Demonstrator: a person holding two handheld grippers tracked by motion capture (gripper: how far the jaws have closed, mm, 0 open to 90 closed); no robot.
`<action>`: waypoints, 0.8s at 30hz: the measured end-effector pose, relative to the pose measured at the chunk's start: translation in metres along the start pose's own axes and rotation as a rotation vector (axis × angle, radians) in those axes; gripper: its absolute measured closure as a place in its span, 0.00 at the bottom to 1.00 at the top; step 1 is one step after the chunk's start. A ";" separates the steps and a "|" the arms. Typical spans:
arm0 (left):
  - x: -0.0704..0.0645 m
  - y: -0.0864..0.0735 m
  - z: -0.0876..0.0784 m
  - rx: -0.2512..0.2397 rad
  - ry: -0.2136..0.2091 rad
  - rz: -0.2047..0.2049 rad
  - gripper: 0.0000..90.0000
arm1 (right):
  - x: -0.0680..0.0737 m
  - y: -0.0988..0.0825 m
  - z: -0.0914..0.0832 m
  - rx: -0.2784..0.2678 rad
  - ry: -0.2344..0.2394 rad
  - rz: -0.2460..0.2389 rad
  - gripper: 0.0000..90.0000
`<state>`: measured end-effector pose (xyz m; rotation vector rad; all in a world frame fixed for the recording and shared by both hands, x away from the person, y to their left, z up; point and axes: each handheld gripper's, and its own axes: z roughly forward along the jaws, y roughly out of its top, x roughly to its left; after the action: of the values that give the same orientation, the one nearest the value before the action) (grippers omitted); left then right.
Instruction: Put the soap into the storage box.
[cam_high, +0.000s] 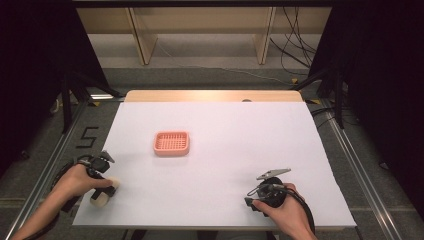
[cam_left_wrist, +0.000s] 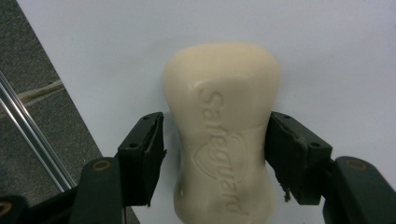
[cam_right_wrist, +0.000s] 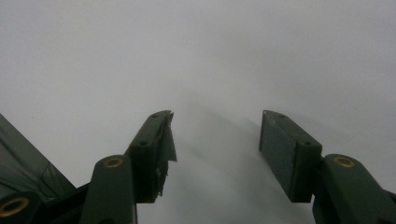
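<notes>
I want to pick up the soap (cam_left_wrist: 223, 135) with my left gripper (cam_left_wrist: 215, 154). The soap lies flat on the white table (cam_high: 225, 150), at its near left corner, close to the edge. My left gripper's jaws stand half open, one on each side of the soap's thin middle. The right pad looks like it touches the soap. The left pad has a small gap. So I do not hold it yet. I should close slowly and keep the pads on the thin waist, so the soap does not slip or skid off the table.

The soap is a cream bar with round ends and a word pressed into its top.

My right gripper (cam_right_wrist: 215, 154) rests open and empty over the bare table. The pink basket (cam_high: 171, 143) sits well apart, near the middle.
</notes>
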<state>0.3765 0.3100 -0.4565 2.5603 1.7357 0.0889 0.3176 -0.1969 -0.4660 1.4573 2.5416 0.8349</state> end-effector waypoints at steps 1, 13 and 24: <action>0.000 0.000 0.001 -0.005 -0.003 -0.002 0.42 | 0.001 0.000 0.000 0.005 0.000 0.010 0.49; 0.002 0.002 0.005 0.015 -0.018 0.015 0.48 | 0.001 0.000 0.000 0.007 0.000 0.004 0.49; 0.003 0.003 0.006 0.028 -0.042 0.032 0.53 | 0.001 -0.001 0.000 0.015 0.002 0.006 0.49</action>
<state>0.3808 0.3115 -0.4622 2.5902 1.6935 0.0113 0.3166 -0.1962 -0.4662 1.4704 2.5521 0.8205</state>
